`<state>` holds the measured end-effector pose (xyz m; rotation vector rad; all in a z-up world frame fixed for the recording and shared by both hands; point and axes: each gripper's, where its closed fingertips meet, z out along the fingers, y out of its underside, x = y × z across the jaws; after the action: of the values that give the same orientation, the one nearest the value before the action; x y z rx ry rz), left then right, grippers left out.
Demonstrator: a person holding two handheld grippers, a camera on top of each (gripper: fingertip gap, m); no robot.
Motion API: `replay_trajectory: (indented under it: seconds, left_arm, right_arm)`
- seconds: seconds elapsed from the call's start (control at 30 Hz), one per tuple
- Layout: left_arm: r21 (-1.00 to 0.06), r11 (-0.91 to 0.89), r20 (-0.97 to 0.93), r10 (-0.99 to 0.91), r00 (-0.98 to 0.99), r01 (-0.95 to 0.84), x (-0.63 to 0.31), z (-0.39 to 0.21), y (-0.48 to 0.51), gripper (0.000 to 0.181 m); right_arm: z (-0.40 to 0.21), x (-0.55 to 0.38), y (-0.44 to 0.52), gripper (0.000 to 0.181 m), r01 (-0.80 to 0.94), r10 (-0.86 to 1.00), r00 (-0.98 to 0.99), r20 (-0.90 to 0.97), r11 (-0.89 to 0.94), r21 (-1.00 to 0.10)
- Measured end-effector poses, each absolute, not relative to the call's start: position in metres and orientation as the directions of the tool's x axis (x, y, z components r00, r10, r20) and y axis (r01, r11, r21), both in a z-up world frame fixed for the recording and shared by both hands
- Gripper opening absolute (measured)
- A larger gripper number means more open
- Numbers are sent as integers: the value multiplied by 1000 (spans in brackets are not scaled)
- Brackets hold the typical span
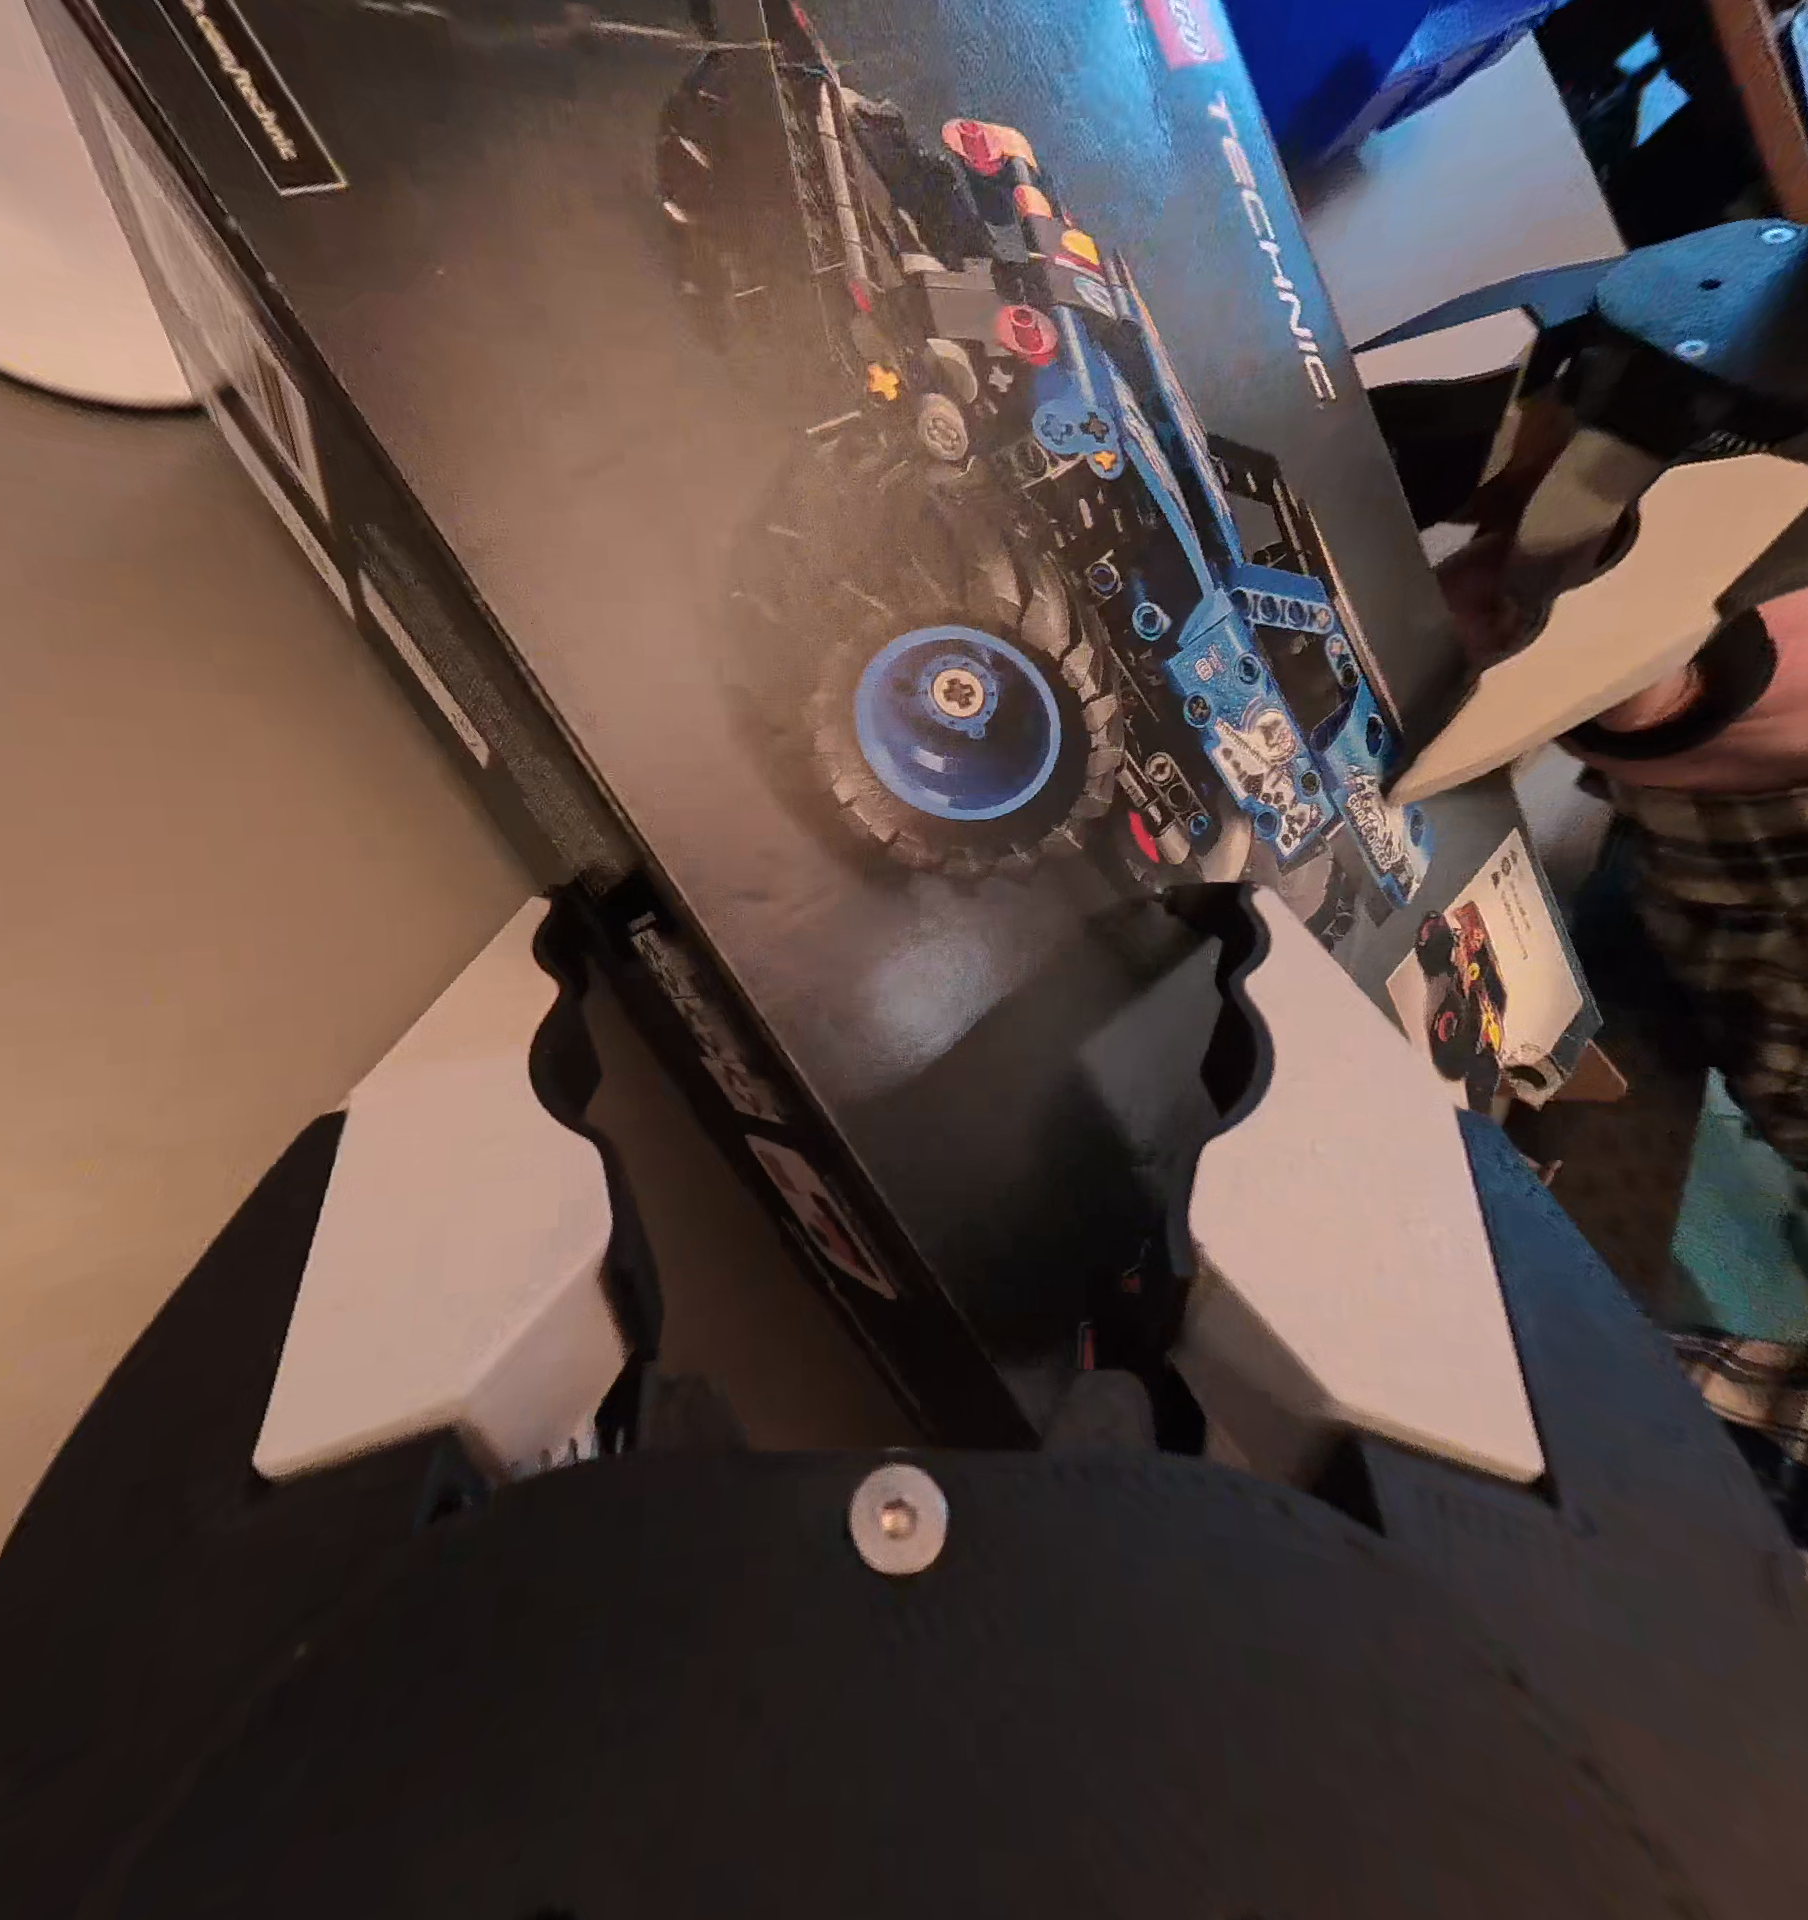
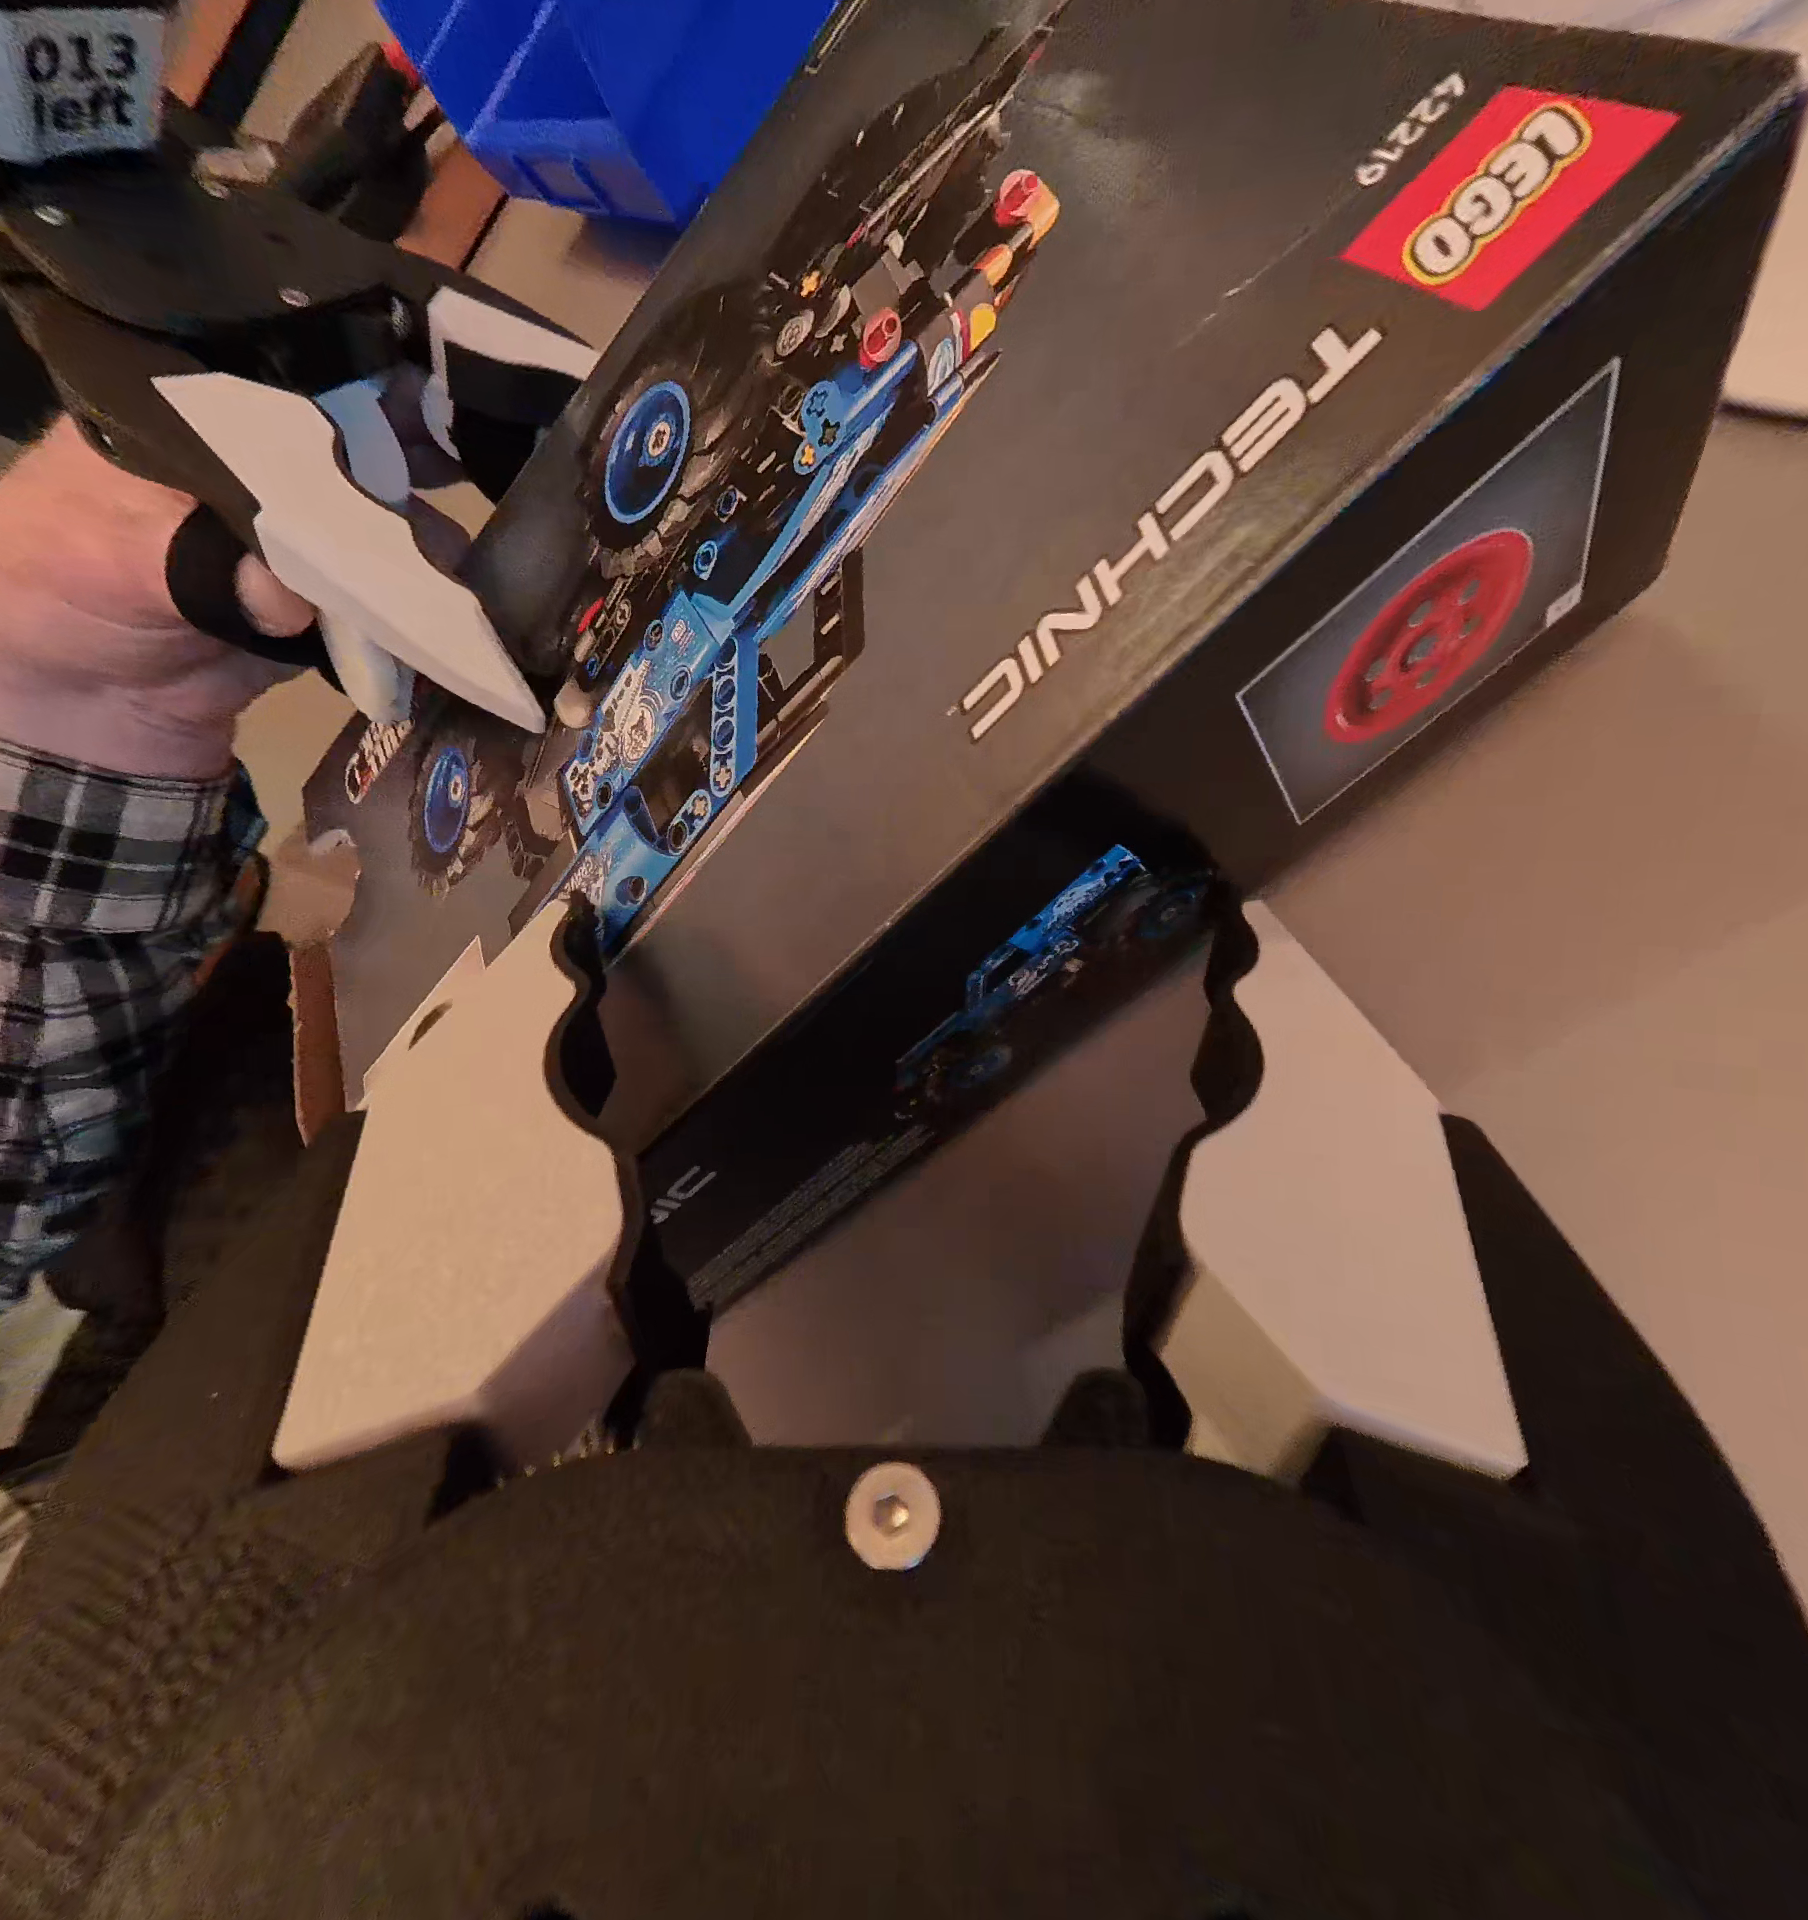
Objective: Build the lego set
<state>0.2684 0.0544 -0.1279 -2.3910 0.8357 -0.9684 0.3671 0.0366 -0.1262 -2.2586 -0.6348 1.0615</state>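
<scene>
The dark lego box (image 1: pixel 588 540), printed with a blue monster truck, is held tilted over the grey table. My left gripper (image 1: pixel 895 914) straddles one long edge, jaws closed on the box's front and back. My right gripper (image 2: pixel 900 914) clamps the box (image 2: pixel 1139 499) at another edge, near a torn-open cardboard end flap (image 2: pixel 313 997). One white finger (image 1: pixel 1606 623) of the right gripper lies on the box front in the left wrist view. The left gripper's finger (image 2: pixel 401 603) shows on the box front in the right wrist view. No loose bricks are in view.
A blue bin (image 2: pixel 588 94) stands behind the box. A white round object (image 1: pixel 48 260) sits on the grey table (image 1: pixel 152 831) at the far left. A person's hand (image 2: pixel 79 644) and plaid clothing (image 2: pixel 69 914) are close beside the box.
</scene>
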Motion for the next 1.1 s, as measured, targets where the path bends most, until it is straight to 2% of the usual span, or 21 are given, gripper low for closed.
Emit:
replay_trajectory:
  seconds: [0.37, 0.67, 1.1]
  left_arm:
    - [-837, -497, 258, -727, 636, -230, 270, -56, 79, 108]
    - [-896, -400, 177, -718, 673, -192, 275, -34, 92, 106]
    - [-930, -335, 139, -707, 693, -154, 280, -26, 103, 107]
  right_arm:
    - [-58, 371, 59, 107, 185, 752, 610, -252, -444, -877]
    - [-30, 374, 82, 109, 192, 746, 652, -135, -335, -923]
    - [-21, 376, 95, 110, 163, 725, 682, -99, -282, -945]
